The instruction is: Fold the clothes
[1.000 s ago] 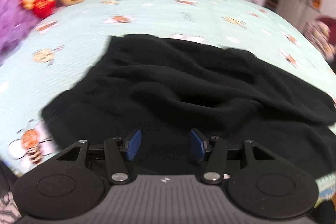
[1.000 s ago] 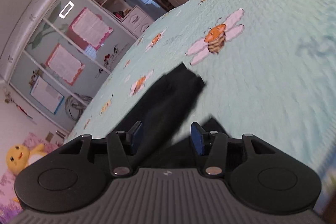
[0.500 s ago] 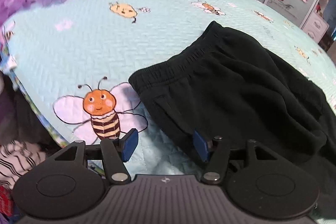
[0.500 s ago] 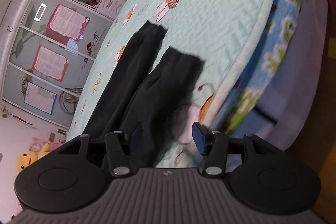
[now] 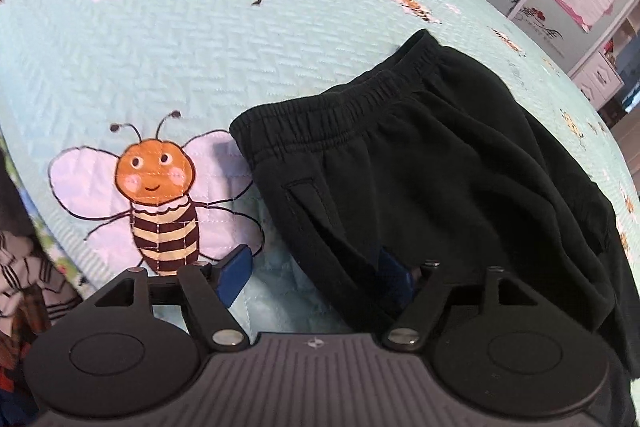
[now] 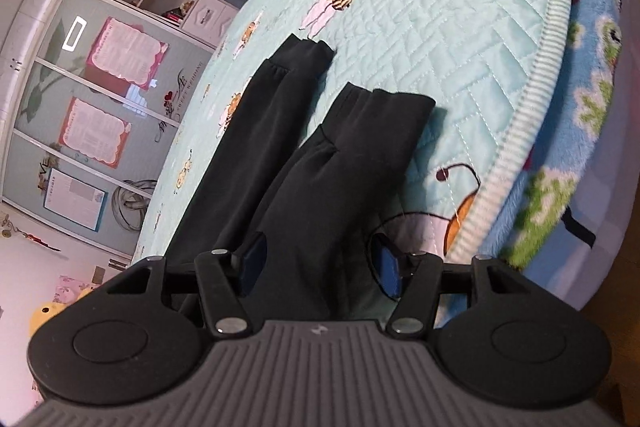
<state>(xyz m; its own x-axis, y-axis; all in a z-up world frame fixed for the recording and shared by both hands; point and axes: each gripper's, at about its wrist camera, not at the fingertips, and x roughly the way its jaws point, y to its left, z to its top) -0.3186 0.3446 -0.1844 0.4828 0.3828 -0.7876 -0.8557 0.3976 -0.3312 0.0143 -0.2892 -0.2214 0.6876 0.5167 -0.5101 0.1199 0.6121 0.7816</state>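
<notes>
A pair of black sweatpants [image 5: 432,163] is lying spread flat on the quilted mint bedspread [image 5: 160,39], filling the centre and right of the left wrist view. The elastic waistband [image 5: 320,119] is running diagonally from centre toward upper right, with a slit pocket [image 5: 306,197] just below it and a printed bee [image 5: 160,195] beside it at lower left. In the right wrist view, the two legs are stretching side by side toward the upper centre, and the nearer cuff [image 6: 384,107] and the farther cuff [image 6: 308,55] are resting slightly apart, near the bed's striped edge [image 6: 520,115].

The left gripper [image 5: 314,273] is hovering with fingers spread, straddling the garment's near side seam. The right gripper [image 6: 320,261] is likewise gaping, released, over the nearer leg.

The fleece is looking soft, limp and fairly thick, so it will likely drape and sag when lifted. The gathered waistband and ribbed cuffs are offering the firmest holds.
</notes>
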